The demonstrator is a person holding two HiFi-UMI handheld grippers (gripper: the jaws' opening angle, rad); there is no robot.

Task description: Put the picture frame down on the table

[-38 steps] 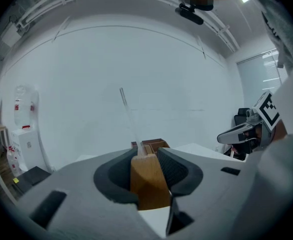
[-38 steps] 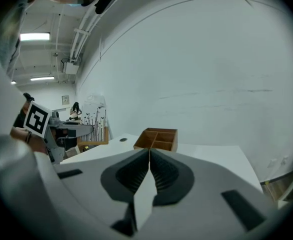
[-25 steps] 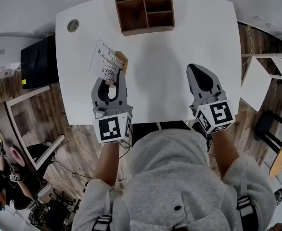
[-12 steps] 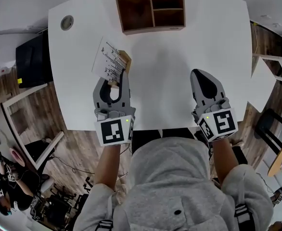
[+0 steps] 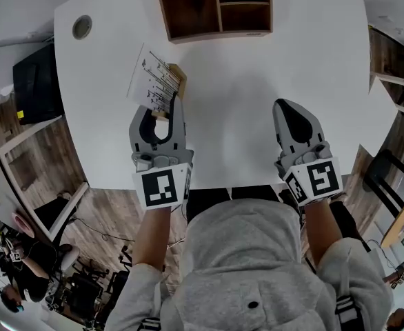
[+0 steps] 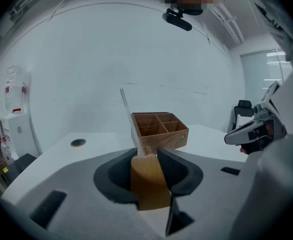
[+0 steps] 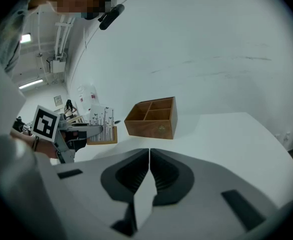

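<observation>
Head view showed the white table [image 5: 257, 102] as the biggest thing under me, smooth and matte with rounded corners, its near edge hidden behind my grey fleece hood. At the far side sat the wooden organizer box [image 5: 214, 7], square-cornered, dark-grained and split into compartments. The top of that view cut off its rear part, though the right gripper view took in the whole box [image 7: 154, 116].

My left gripper [image 5: 166, 110], grey plastic with dark padded insides, was clamped on the picture frame [image 5: 157, 85] over the table's left part, short of the box. From the left gripper view the frame [image 6: 149, 181] was a pale wood block pinched between the pads, with a thin clear pane rising from it almost edge-on, so nothing on its face could be read there. From above, the pane carried a white card printed with fine dark stems. I could not tell whether the wooden base touched the tabletop.

My right gripper [image 5: 285, 105] was well apart from it over the table's right side, jaws pressed together on nothing [image 7: 149, 154].

A small round grey grommet [image 5: 82, 27] sat in the far left corner.
</observation>
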